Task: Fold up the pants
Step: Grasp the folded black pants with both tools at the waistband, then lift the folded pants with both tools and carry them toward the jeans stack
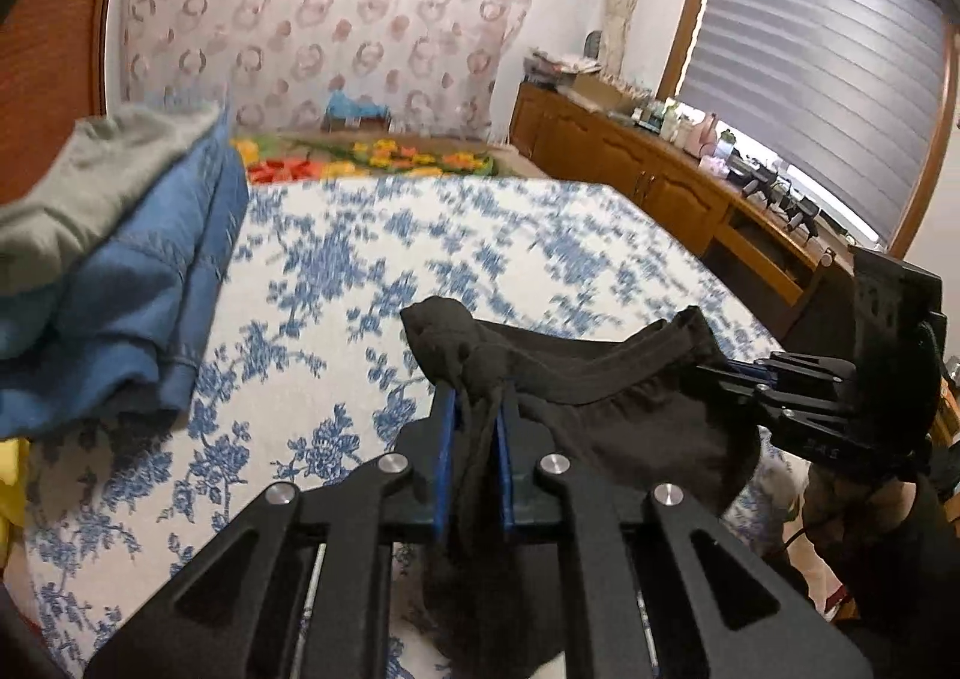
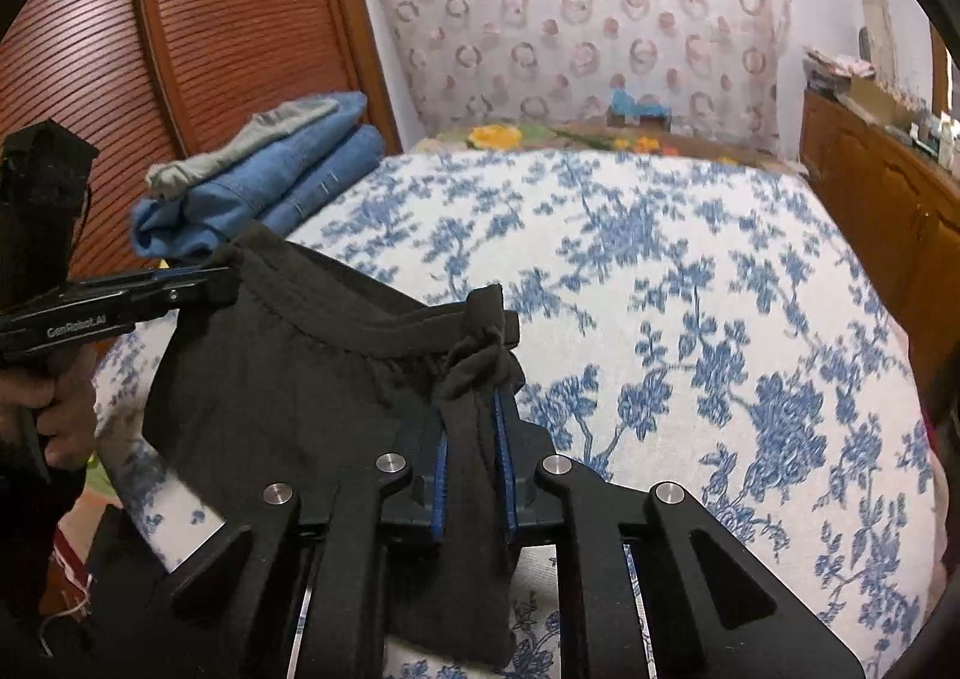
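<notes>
1. While both claws pinch the black pants, the waistband stretches between them above the bed.
2. The left claw is clamped on one waistband corner.
3. The right claw is clamped on the other corner.
4. The waistband runs sideways from claw to claw, and the legs hang down.
5. Neither hand is nearer, so I think both should lower together.
6. Folded jeans sit well apart at the bed's edge.

Black pants, waistband stretched, hanging above floral bedspread.
</notes>
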`<action>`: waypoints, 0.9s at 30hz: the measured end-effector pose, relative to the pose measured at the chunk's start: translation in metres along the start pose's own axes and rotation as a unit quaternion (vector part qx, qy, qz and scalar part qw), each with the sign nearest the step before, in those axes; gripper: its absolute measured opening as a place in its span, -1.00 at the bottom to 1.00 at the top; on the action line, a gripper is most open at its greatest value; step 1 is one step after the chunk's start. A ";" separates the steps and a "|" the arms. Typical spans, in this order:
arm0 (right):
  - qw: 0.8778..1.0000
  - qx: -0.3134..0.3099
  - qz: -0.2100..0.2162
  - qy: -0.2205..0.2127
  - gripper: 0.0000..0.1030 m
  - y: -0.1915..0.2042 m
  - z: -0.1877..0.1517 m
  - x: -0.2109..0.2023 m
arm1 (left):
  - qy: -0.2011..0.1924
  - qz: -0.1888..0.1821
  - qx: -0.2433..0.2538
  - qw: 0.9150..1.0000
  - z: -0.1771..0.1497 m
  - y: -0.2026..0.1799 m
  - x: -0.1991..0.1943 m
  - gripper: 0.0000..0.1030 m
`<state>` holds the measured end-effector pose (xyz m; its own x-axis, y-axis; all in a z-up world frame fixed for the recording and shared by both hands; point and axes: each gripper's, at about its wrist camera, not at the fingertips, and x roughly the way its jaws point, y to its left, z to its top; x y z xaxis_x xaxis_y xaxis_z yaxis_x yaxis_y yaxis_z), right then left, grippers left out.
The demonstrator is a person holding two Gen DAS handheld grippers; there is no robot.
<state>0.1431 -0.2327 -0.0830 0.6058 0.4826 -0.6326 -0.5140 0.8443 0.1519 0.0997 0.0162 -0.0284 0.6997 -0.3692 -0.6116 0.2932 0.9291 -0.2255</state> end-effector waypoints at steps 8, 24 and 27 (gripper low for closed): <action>0.999 -0.017 -0.002 -0.035 -0.81 0.008 0.014 -0.022 | -0.043 0.007 0.013 0.999 0.013 -0.009 -0.028 -0.84; 0.996 -0.067 0.000 -0.062 -0.82 0.025 0.051 -0.030 | -0.074 0.030 0.017 0.997 0.026 0.002 -0.044 -0.84; 0.995 -0.079 0.001 -0.063 -0.82 0.031 0.057 -0.024 | -0.078 0.034 0.012 0.996 0.028 0.007 -0.046 -0.84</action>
<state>0.1470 -0.2052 -0.0195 0.6707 0.5174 -0.5315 -0.5982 0.8009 0.0248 0.0879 0.0395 0.0197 0.8112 -0.3052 -0.4987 0.2556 0.9522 -0.1670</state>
